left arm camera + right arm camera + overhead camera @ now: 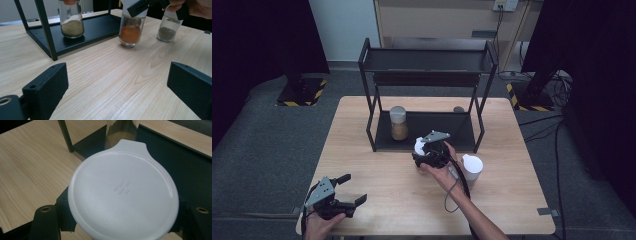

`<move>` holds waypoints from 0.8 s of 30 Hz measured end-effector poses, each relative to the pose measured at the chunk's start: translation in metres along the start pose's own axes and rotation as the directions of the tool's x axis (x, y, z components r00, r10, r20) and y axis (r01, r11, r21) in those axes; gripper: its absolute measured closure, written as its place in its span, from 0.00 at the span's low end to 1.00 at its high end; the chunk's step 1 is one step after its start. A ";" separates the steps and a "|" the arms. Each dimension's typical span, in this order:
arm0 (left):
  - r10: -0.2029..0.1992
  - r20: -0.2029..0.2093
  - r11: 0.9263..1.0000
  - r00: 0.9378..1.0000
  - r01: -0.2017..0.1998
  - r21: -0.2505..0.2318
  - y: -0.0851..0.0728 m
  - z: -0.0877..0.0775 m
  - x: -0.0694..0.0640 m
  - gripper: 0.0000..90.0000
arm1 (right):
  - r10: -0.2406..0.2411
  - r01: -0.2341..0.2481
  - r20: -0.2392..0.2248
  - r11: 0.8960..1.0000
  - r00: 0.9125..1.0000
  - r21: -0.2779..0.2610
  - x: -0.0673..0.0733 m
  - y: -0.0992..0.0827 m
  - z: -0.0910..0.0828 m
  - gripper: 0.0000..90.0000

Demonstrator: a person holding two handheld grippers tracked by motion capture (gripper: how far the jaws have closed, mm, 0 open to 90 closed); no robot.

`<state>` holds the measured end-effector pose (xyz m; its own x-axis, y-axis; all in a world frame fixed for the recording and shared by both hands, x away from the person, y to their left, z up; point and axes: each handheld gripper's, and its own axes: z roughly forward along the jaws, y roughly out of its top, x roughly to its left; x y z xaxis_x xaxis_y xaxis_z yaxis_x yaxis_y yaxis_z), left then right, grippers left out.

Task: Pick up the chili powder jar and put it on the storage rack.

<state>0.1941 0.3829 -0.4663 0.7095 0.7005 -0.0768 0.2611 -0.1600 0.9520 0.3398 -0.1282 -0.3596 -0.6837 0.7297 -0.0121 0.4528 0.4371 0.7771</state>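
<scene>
A glass jar of orange powder (pixel 130 31) with a white tabbed lid (pixel 123 192) stands on the wooden table just in front of the black rack. My right gripper (pixel 428 154) is shut on it just under the lid, one jaw on each side, and the jar leans slightly. My left gripper (pixel 353 188) rests at the table's near left corner, open with bare wood between its jaws, far from the jars. On the rack's lower shelf (pixel 447 131) stands a jar of tan powder (pixel 398 123).
A white-lidded jar of dark powder (pixel 472 169) stands on the table just right of my right hand. The black two-tier rack (pixel 427 60) fills the back of the table. The table's edges (pixel 532 232) drop to grey floor.
</scene>
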 end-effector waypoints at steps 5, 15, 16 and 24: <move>0.000 0.001 1.000 1.000 0.000 0.001 0.000 0.000 0.000 0.03 | 0.007 -0.007 -0.005 1.000 1.000 -0.003 -0.003 0.008 -0.003 0.35; -0.004 0.002 1.000 1.000 0.004 -0.003 -0.001 0.000 0.000 0.03 | 0.016 -0.016 0.009 1.000 1.000 -0.014 -0.010 0.030 -0.002 0.35; -0.004 0.003 1.000 1.000 0.004 -0.003 -0.001 0.000 0.001 0.03 | 0.019 -0.019 0.013 1.000 1.000 -0.016 -0.010 0.032 -0.001 0.35; -0.007 0.004 1.000 1.000 0.007 -0.003 -0.001 0.000 0.001 0.03 | 0.039 -0.039 0.032 0.999 0.999 -0.023 -0.019 0.045 0.008 0.35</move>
<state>0.1945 0.3840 -0.4671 0.7105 0.6986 -0.0847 0.2639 -0.1529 0.9523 0.3779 -0.1182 -0.3299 -0.6464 0.7630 -0.0019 0.4654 0.3962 0.7915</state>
